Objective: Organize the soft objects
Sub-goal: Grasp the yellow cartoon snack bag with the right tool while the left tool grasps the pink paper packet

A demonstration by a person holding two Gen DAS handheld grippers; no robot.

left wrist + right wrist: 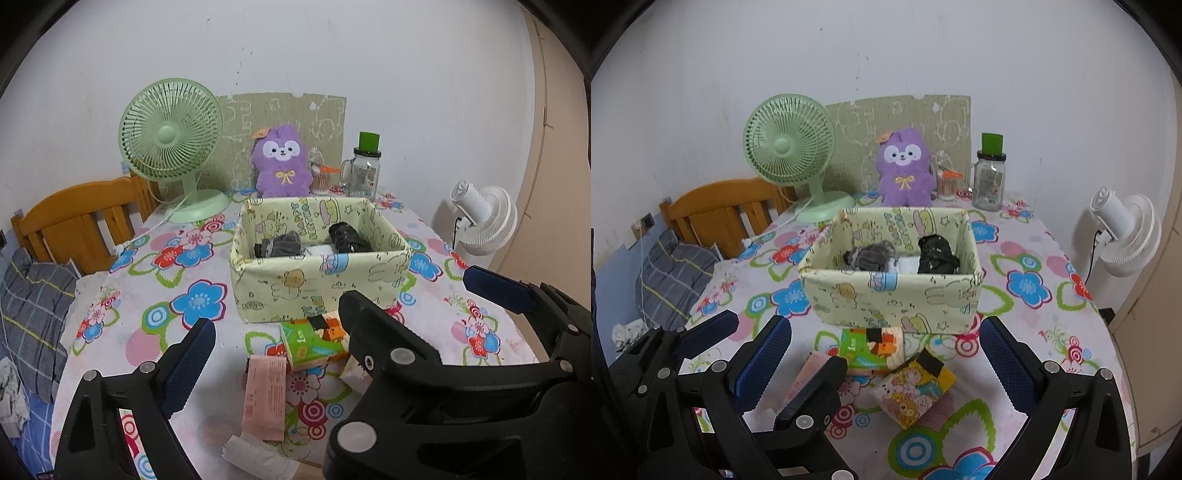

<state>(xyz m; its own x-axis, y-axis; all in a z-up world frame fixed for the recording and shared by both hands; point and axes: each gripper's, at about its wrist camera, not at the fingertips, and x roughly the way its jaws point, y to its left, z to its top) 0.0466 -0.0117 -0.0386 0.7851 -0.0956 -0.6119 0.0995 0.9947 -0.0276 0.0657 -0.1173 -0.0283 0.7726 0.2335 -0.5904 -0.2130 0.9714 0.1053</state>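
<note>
Both claws hang spread and empty over the flowered counter (1027, 258): left claw (273, 354), right claw (882, 354). Between them lie tissue packs (871, 347), just before the fabric box (894, 295) holding rolled socks (868, 256).

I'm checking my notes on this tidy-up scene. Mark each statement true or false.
1. The fabric box already holds dark rolled items. True.
2. The purple plush toy lies inside the box. False: it sits behind the box, against the wall.
3. The green tissue pack rests on the tablecloth in front of the box. True.
4. The right gripper is shut on the yellow pack. False: its jaws stand wide open, holding nothing.
5. The green fan stands right of the glass jar. False: it stands to the left.
</note>
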